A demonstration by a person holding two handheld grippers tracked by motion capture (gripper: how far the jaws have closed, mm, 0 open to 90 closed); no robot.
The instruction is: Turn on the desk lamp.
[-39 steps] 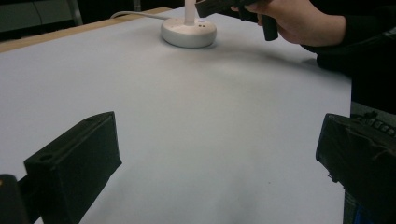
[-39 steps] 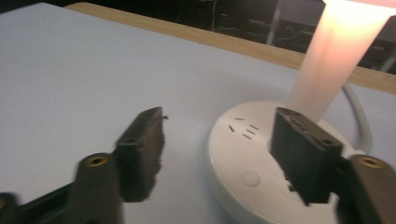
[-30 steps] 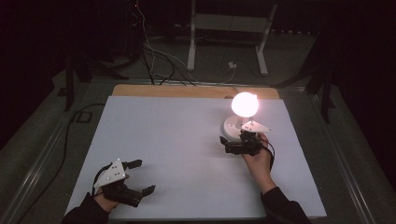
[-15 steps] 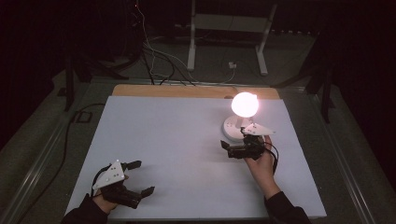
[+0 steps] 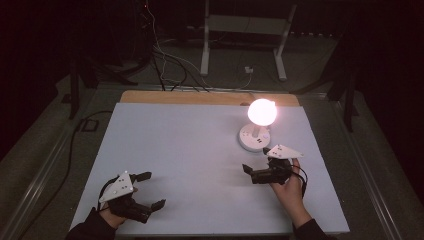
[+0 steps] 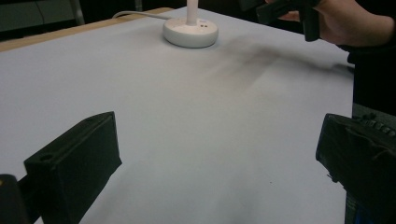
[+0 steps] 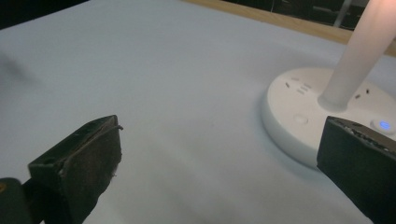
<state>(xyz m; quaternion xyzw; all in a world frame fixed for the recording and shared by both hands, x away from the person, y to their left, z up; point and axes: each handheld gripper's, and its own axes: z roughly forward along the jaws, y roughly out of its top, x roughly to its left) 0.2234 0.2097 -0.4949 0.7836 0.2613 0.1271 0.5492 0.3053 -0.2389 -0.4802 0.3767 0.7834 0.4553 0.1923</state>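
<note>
The lamp (image 5: 259,125) stands on the far right part of the white table (image 5: 190,150), its round globe lit and glowing above a round white base (image 5: 254,138). In your right gripper view a short white stem (image 7: 357,56) rises from that base, and a small blue light (image 7: 384,125) shows on the base's top near the right jaw.

Your right gripper (image 5: 256,170) sits just on the near side of the lamp base, close to it but not touching, and points toward the left of the table. Its jaws stand wide apart and hold nothing. Your right hand (image 5: 287,187) grips it from the near side, and the grey plate (image 5: 283,151) on top faces up.

Your left gripper (image 5: 150,190) rests at the near left corner of the table, well apart from the lamp. Its jaws are also spread wide with nothing between them; in your left gripper view, bare white table lies between the two black jaws, with the lamp base (image 6: 190,32) far ahead.
</note>
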